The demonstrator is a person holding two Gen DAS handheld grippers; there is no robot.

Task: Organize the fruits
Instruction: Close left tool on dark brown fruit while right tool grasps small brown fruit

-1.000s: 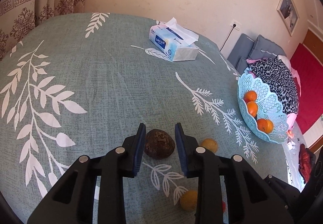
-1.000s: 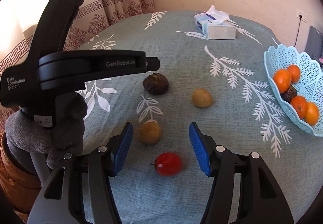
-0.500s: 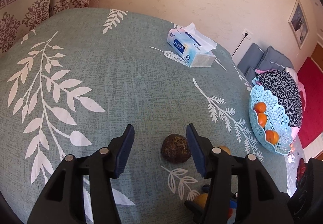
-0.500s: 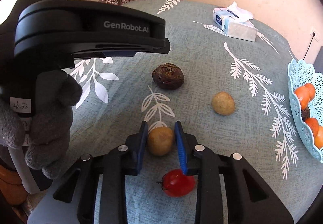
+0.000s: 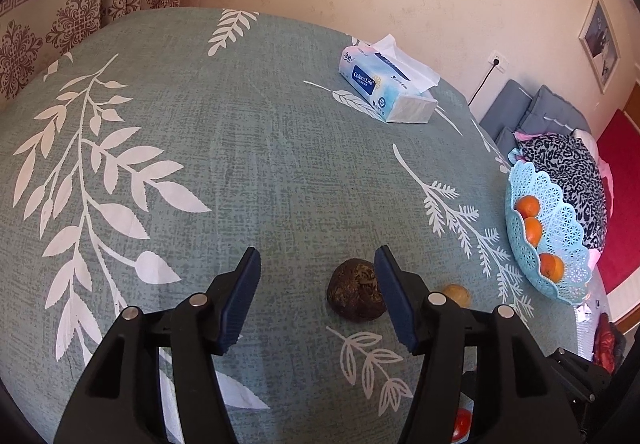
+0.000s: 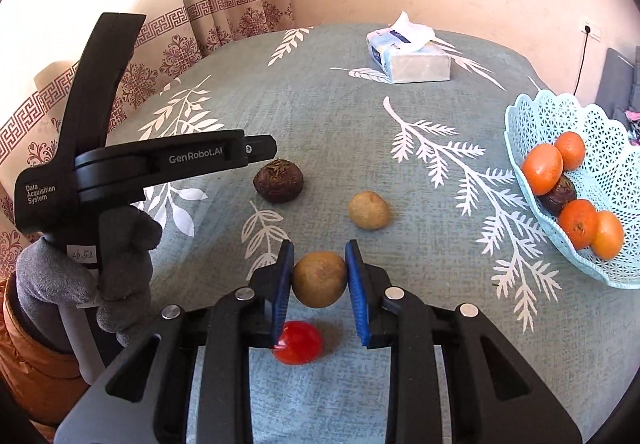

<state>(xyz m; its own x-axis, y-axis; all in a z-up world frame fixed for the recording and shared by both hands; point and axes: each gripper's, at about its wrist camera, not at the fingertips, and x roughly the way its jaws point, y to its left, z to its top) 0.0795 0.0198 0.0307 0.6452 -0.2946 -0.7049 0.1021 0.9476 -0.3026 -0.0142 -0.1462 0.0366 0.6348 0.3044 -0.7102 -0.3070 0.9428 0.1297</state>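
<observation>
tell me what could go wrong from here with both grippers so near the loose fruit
1. The right gripper pinches the tan round fruit only at its sides; it may roll out on the way to the blue basket.
2. The red fruit lies just under those fingers and could get knocked.
3. The open left gripper has one finger close beside the dark brown fruit and may nudge it away.

The left gripper point(image 6: 262, 148) carries "GenRobot.AI" along its arm and "Data Acquisition System" at its rear. A handwritten tag point(image 6: 82, 254) beneath seems to read "2b.52". The tissue pack point(image 5: 386, 90) shows "Colour Life".
</observation>
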